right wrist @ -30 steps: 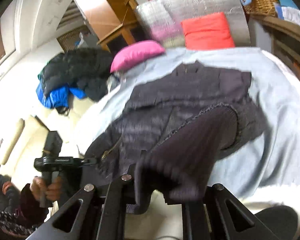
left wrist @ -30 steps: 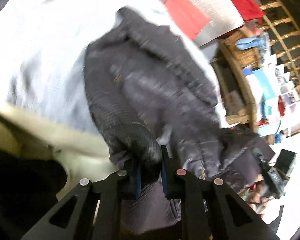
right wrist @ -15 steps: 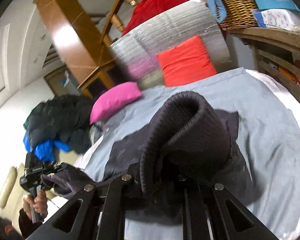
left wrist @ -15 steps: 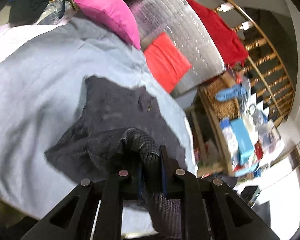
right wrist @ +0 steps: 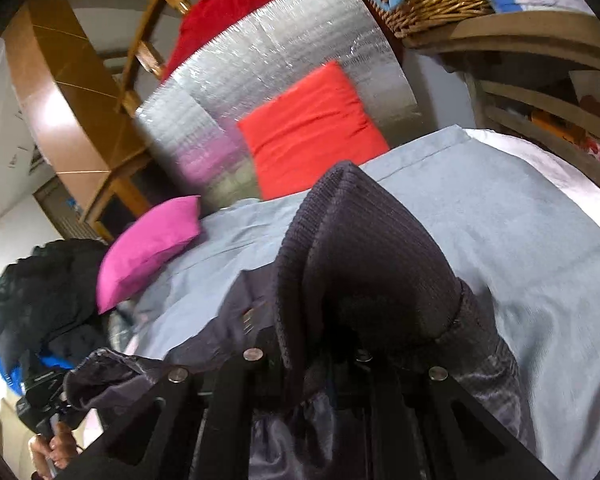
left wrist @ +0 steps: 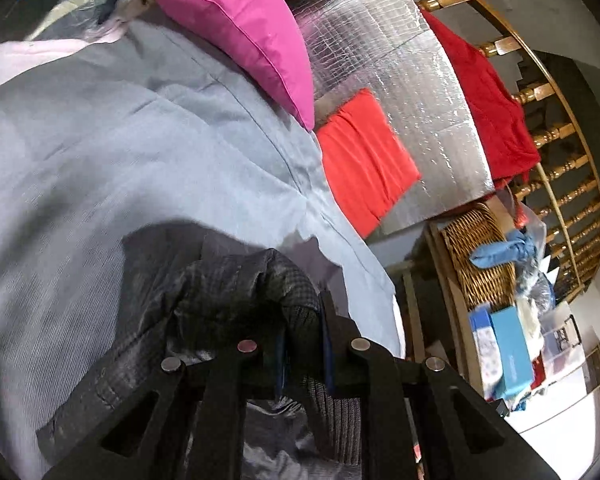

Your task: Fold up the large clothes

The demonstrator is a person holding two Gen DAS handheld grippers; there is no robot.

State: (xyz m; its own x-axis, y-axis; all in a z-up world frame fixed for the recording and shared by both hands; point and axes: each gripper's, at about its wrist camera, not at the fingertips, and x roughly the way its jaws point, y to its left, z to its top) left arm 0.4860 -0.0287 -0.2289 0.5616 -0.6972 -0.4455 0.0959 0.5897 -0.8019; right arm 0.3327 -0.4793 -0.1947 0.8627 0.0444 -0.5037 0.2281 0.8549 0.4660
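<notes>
Jacket: we have the dark jacket [left wrist: 148, 320] part lifted, part lying on the pale blue bedsheet [left wrist: 80, 152], its near edge raised toward the head of the bed.

Left gripper: our left gripper [left wrist: 304, 344] is clamped on the jacket's ribbed knit hem [left wrist: 300, 300] — the fabric fills the gap between the pads.

Right gripper: our right gripper [right wrist: 312, 364] is buried under a peaked fold of the same ribbed hem [right wrist: 364, 248]; the jaws are hidden, but cloth drapes from them, so we judge they are pinching the jacket.

What changed: a second ago the jacket lay spread across the sheet with both hems held low; now both views have swung up toward the pink pillow [left wrist: 236, 28] and red cushion [right wrist: 308, 128], and much less of the jacket shows ahead of us — we are carrying the bottom edge over the body.

Meaning for the task: the lengthwise fold looks about mid-travel. Next we likely lower the hem near the collar, keeping both corners level so the fold lands square.
</notes>
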